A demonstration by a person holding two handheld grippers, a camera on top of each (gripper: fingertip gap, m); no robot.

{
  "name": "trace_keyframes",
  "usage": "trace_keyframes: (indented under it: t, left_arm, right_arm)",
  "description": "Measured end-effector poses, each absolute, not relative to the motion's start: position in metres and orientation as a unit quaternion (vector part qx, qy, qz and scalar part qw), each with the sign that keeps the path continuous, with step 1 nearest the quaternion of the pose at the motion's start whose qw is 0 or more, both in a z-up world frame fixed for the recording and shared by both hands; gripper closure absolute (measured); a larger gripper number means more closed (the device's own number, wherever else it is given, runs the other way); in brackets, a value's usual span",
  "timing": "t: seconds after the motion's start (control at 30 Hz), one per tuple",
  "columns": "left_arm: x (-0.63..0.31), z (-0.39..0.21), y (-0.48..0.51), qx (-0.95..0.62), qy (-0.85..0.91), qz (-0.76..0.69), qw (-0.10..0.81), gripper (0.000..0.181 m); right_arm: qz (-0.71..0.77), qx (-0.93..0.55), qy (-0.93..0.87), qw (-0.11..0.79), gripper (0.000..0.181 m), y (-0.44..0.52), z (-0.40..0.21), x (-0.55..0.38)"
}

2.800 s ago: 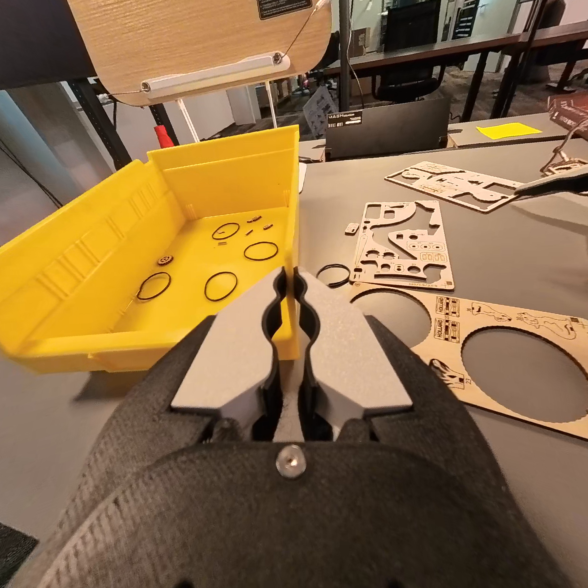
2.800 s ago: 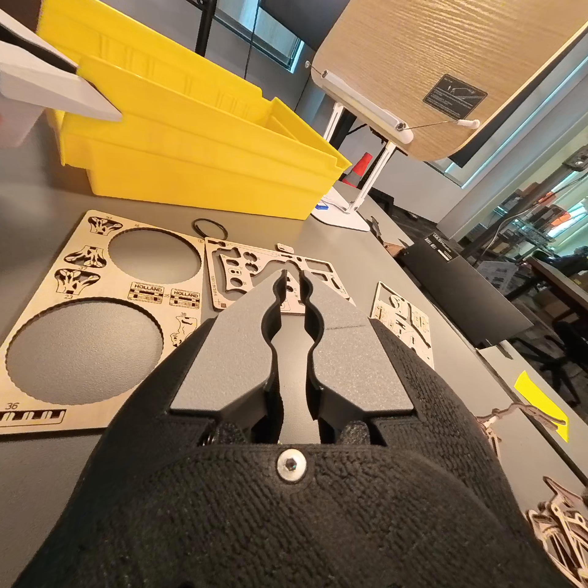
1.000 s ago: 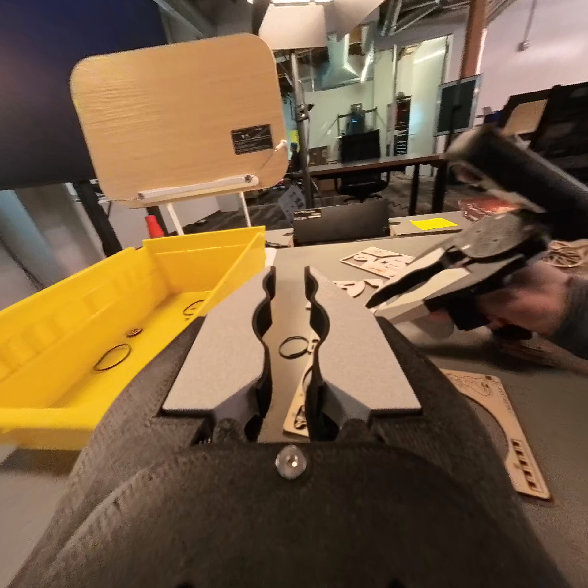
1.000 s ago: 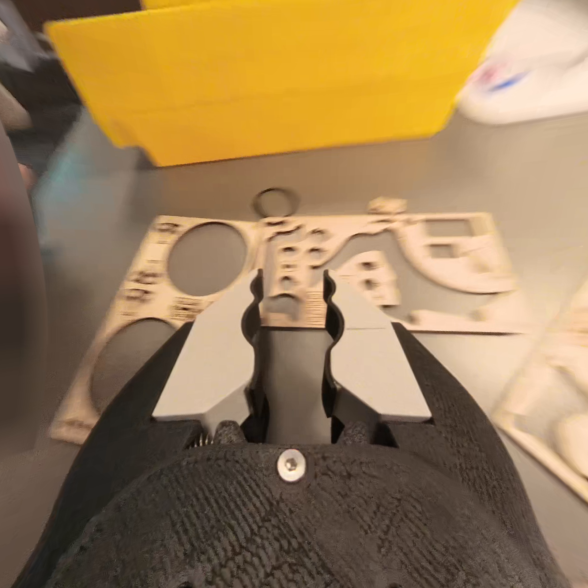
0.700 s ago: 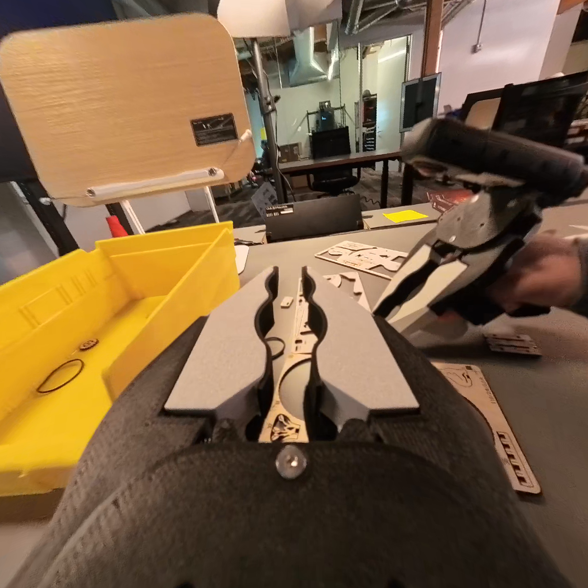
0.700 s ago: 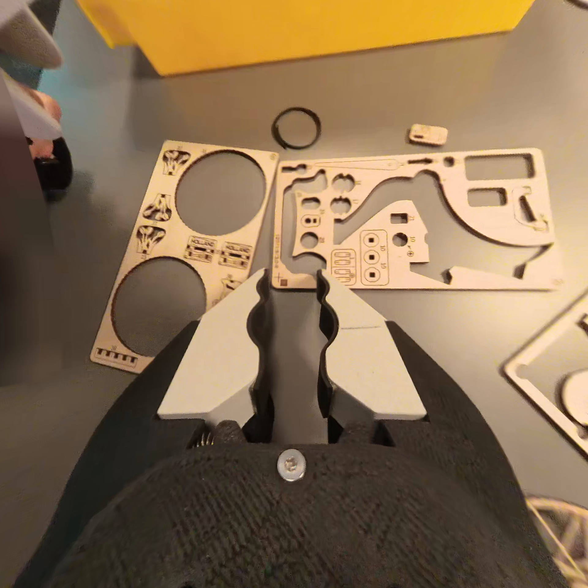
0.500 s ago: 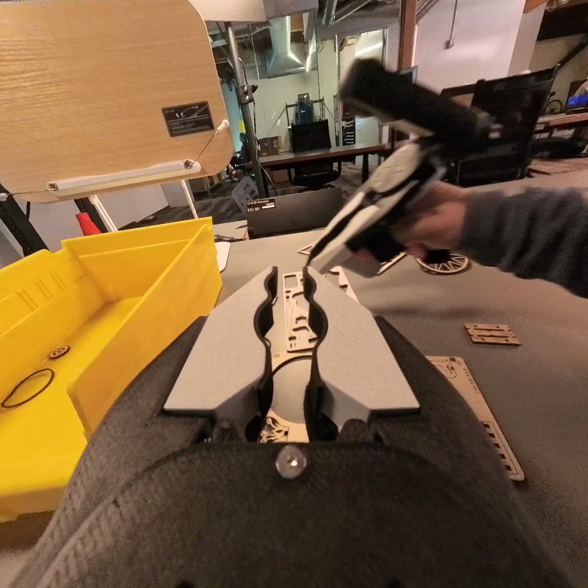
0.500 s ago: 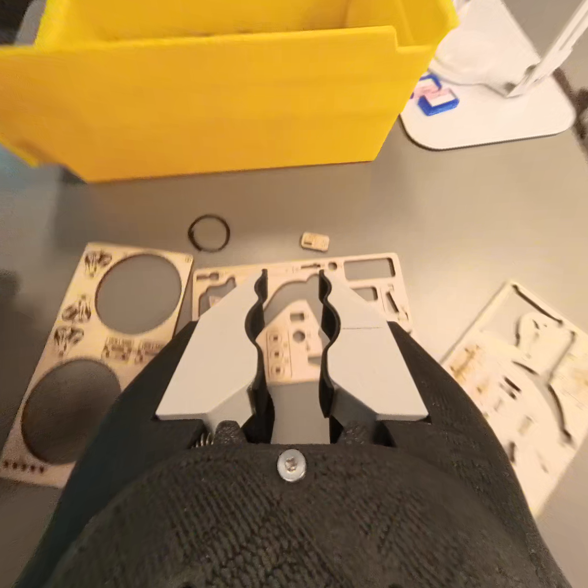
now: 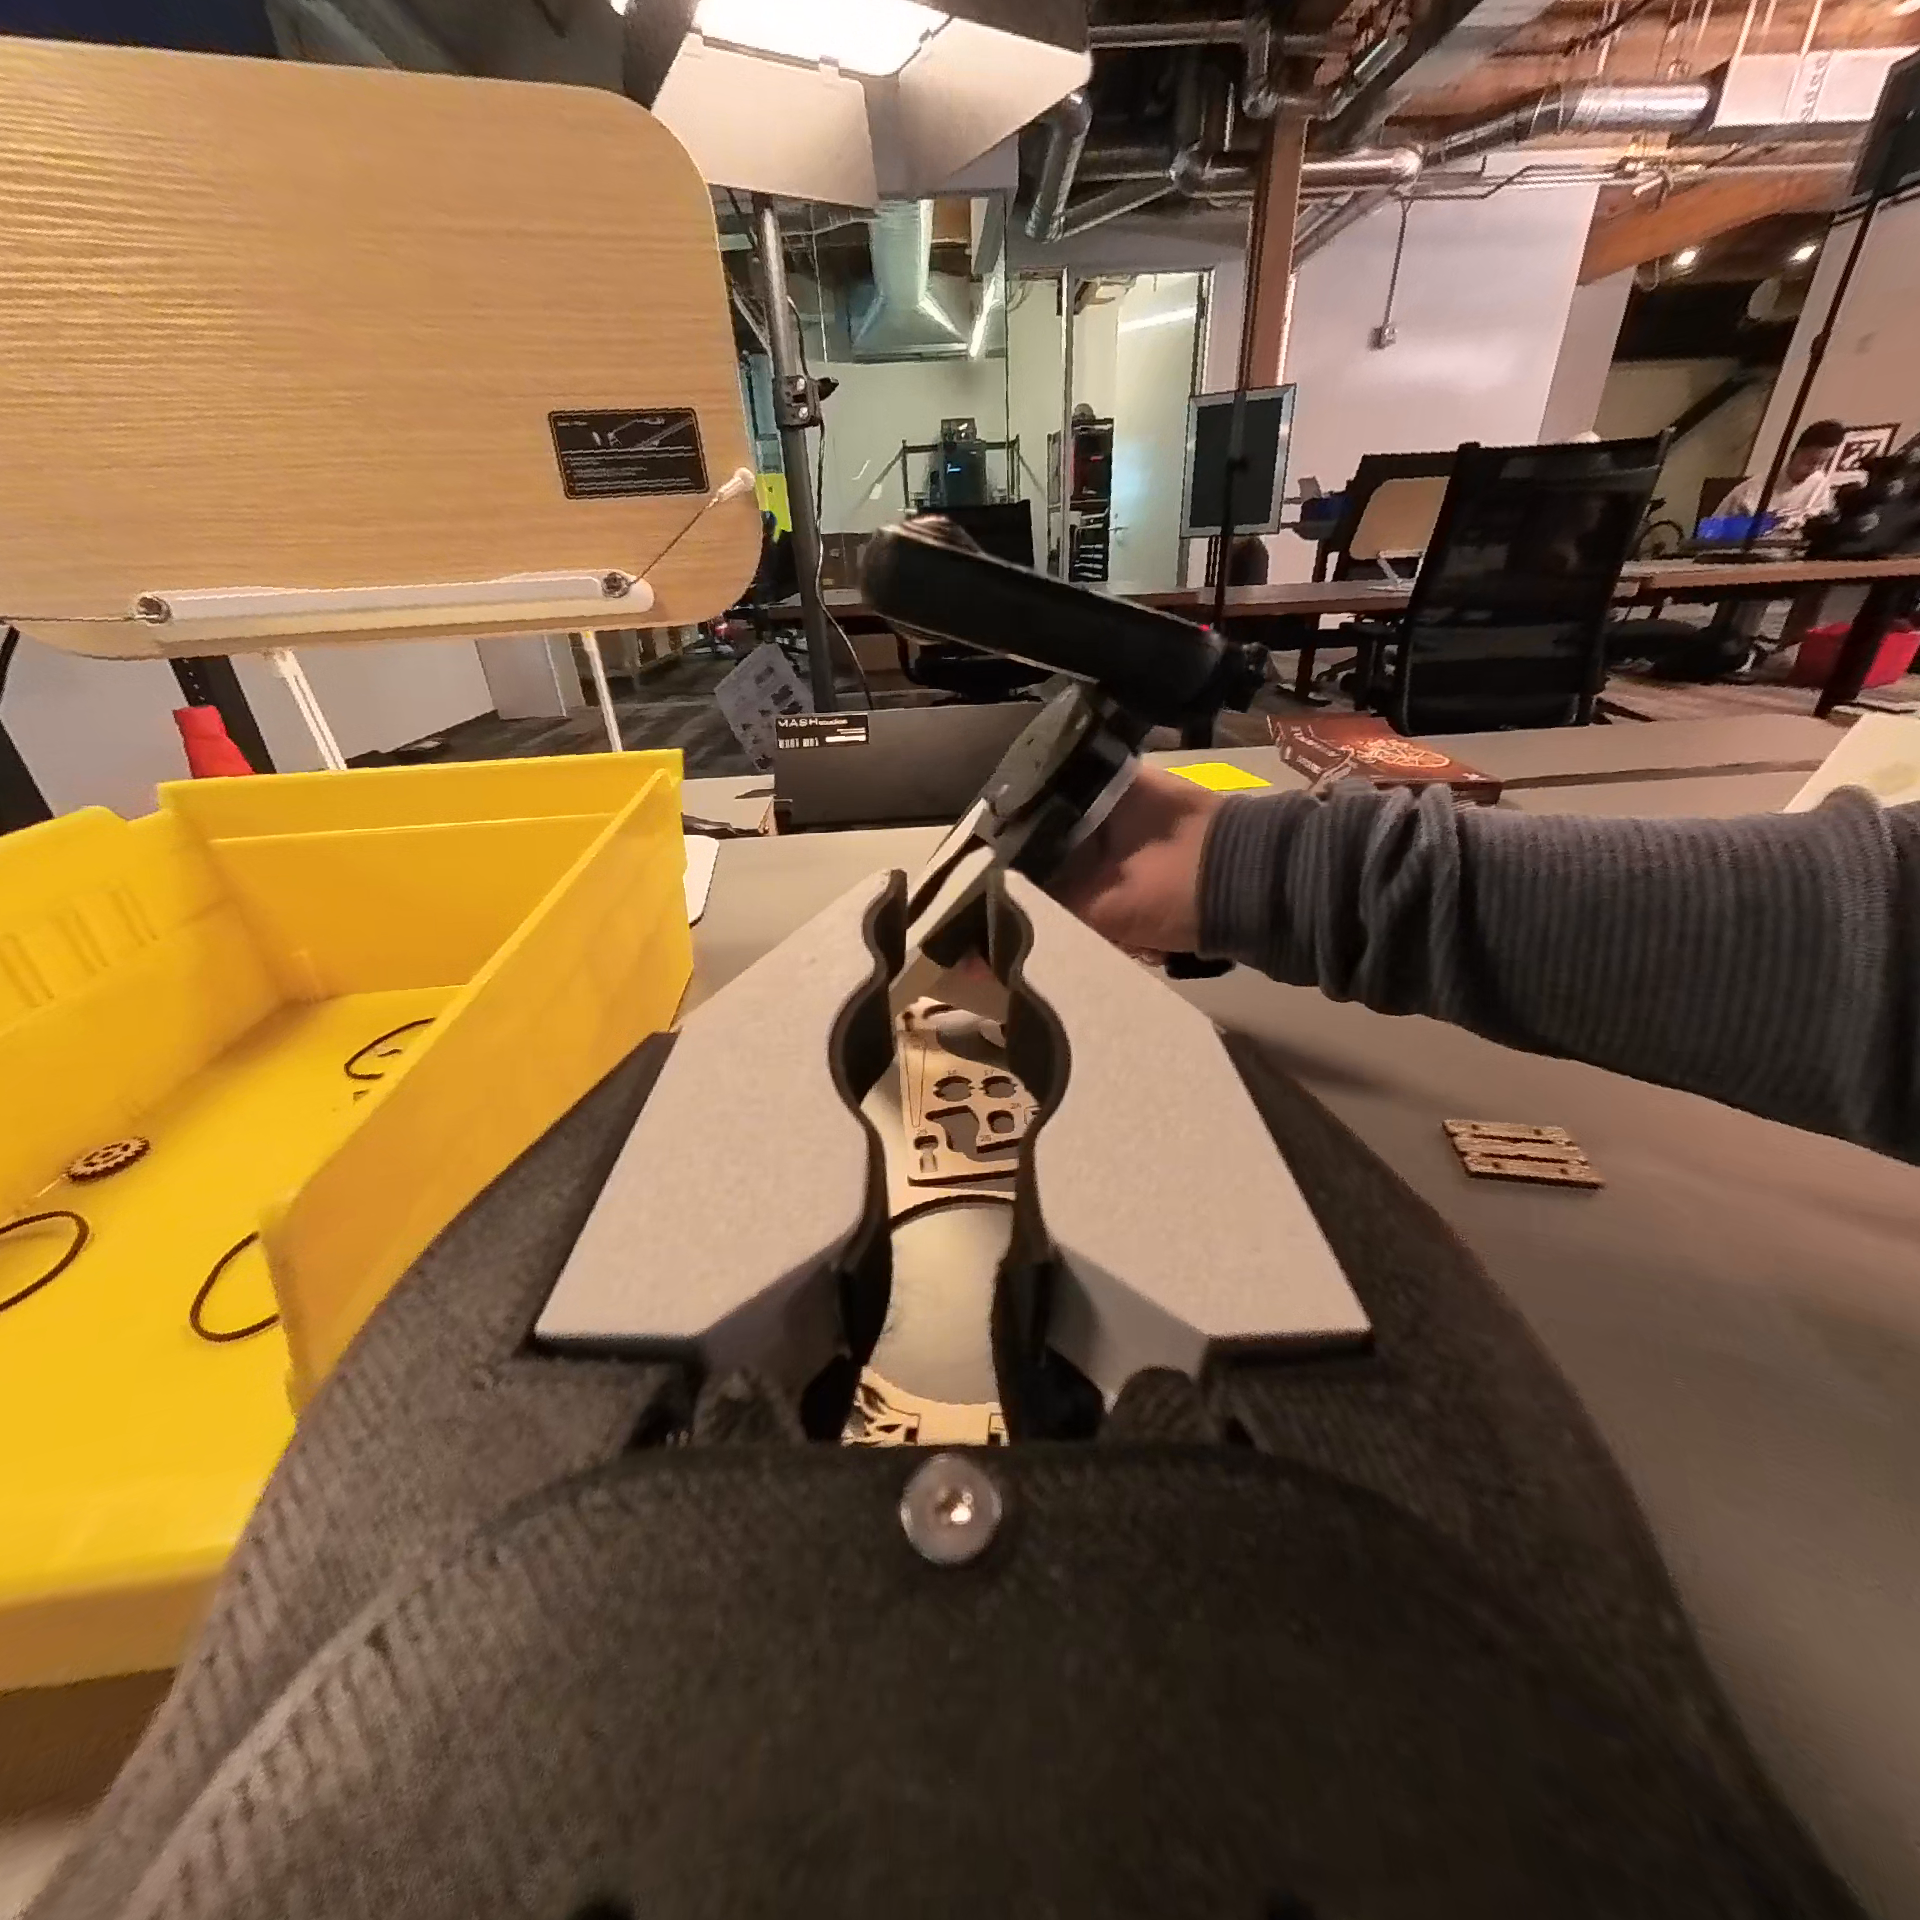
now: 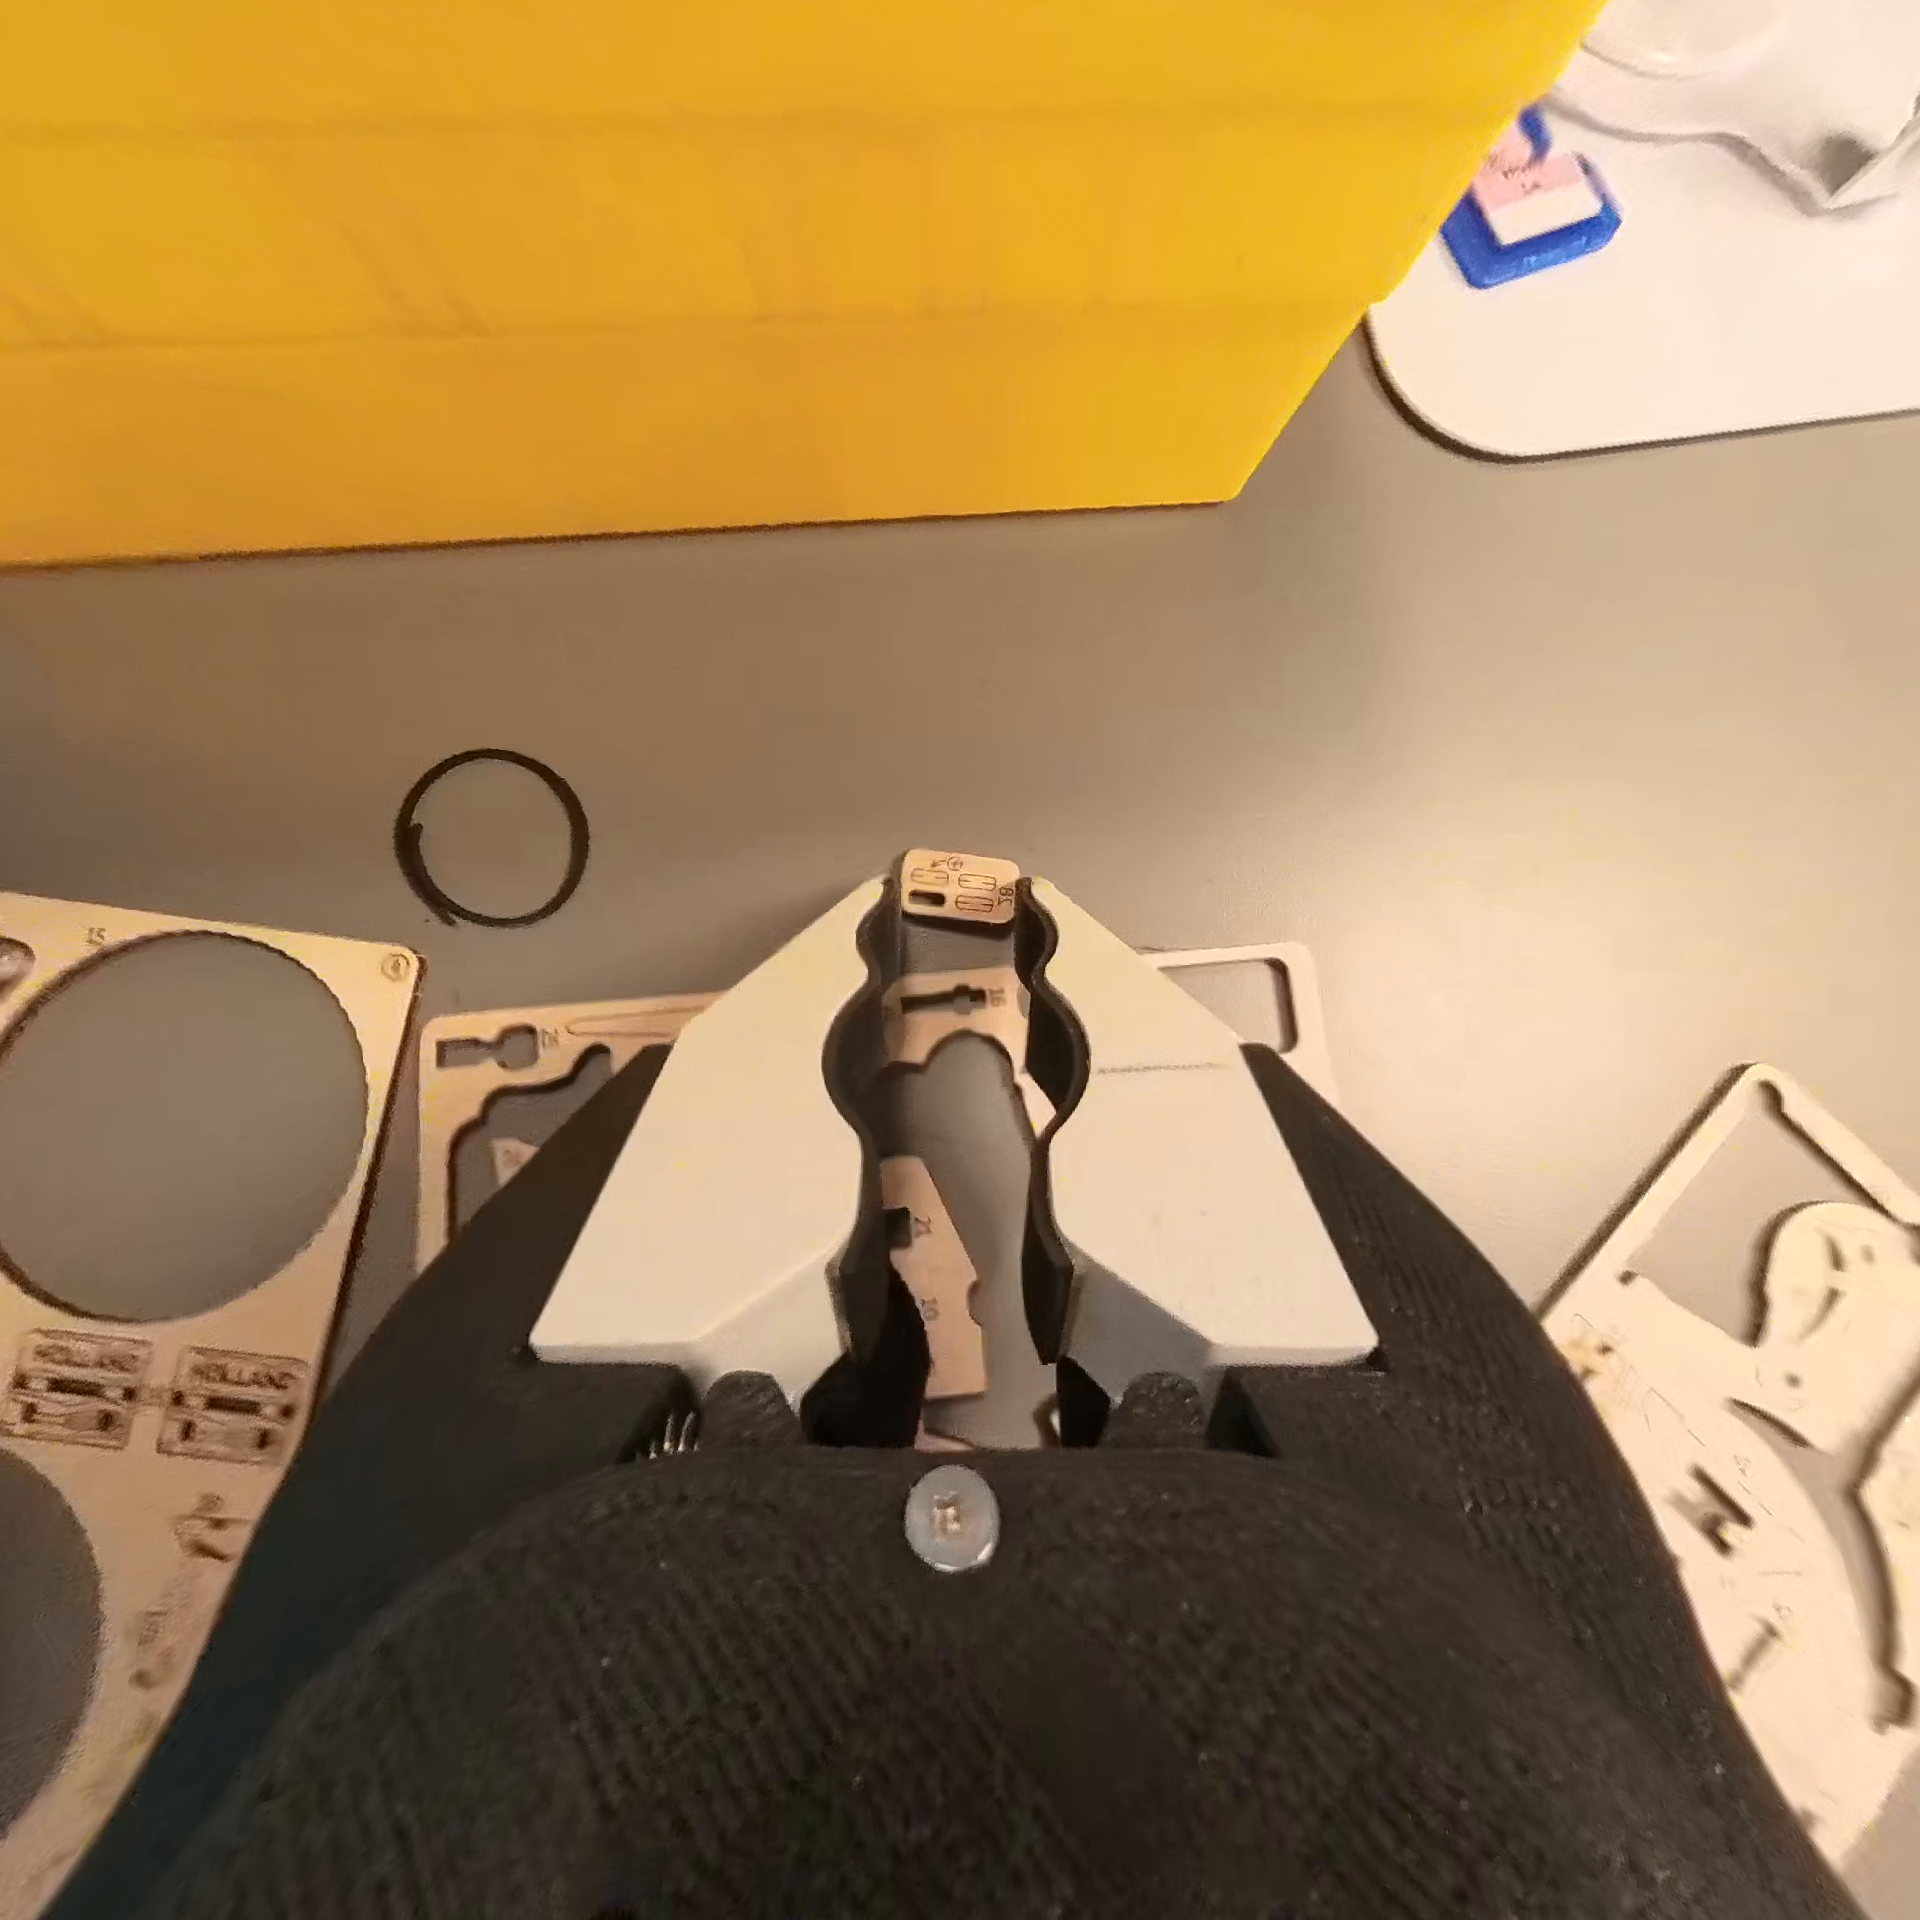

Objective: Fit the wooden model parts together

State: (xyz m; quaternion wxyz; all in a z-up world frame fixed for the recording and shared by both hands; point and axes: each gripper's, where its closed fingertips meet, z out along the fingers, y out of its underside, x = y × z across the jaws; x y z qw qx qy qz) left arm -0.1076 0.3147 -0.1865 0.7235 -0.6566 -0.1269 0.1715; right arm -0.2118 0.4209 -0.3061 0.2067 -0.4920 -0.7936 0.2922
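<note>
Wooden chip (image 10: pixel 961 885), a small rectangular piece, lies flat on the grey table (image 10: pixel 1351 748) at frame centre, just past the right gripper (image 10: pixel 956 914) tips, its long axis crossing the gap between the parted jaws. The left gripper (image 9: pixel 951 935), jaws also apart and empty, hangs farther off over the perforated sheet (image 9: pixel 961 1127), so the right is nearer.

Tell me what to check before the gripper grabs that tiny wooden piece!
1. Right gripper open: ok, fingers apart.
2. Small wooden tab lined up between the fingertips: ok, it sits at the tips.
3. Tab lying loose on the grey table, off the wooden part sheet: ok.
4. Black ring out of the way: ok, off to the side.
5. Left gripper empty and open: ok.
6. Fingertips low enough to pinch the tab: cannot tell.
</note>
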Motion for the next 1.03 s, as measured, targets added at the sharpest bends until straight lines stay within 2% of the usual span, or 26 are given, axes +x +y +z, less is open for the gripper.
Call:
trace_keyframes:
  t: [0.13,0.23,0.37,0.5,0.6,0.7,0.83,0.93,1.03]
  left_arm:
    - [-0.108,-0.185,0.314,-0.654,-0.133,0.163,0.727,0.168]
    - [-0.100,-0.189,0.324,-0.673,-0.143,0.100,0.718,0.168]
    - [-0.061,-0.212,0.359,-0.725,-0.149,-0.101,0.665,0.163]
    - [-0.028,-0.227,0.384,-0.744,-0.142,-0.183,0.627,0.156]
    - [0.005,-0.226,0.398,-0.745,-0.107,-0.259,0.605,0.160]
    - [0.033,-0.223,0.407,-0.737,-0.077,-0.328,0.586,0.179]
    - [0.051,-0.227,0.416,-0.740,-0.068,-0.359,0.565,0.180]
    - [0.055,-0.222,0.422,-0.721,-0.080,-0.364,0.584,0.180]
    - [0.059,-0.216,0.424,-0.708,-0.067,-0.344,0.613,0.180]
  right_arm:
    - [0.299,-0.369,-0.820,0.319,0.162,0.406,-0.275,-0.193]
    - [0.316,-0.255,-0.817,0.408,0.162,0.386,-0.239,-0.147]
    - [0.319,-0.189,-0.801,0.469,0.162,0.377,-0.223,-0.078]
    - [0.333,-0.186,-0.778,0.498,0.161,0.385,-0.218,-0.025]
    - [0.335,-0.191,-0.771,0.507,0.161,0.393,-0.220,0.003]
    - [0.340,-0.199,-0.764,0.511,0.161,0.401,-0.223,0.023]
    - [0.358,-0.220,-0.756,0.502,0.160,0.410,-0.225,0.043]
    - [0.474,-0.317,-0.701,0.430,0.158,0.420,-0.218,0.054]
    - [0.590,-0.421,-0.613,0.313,0.161,0.428,-0.214,0.058]
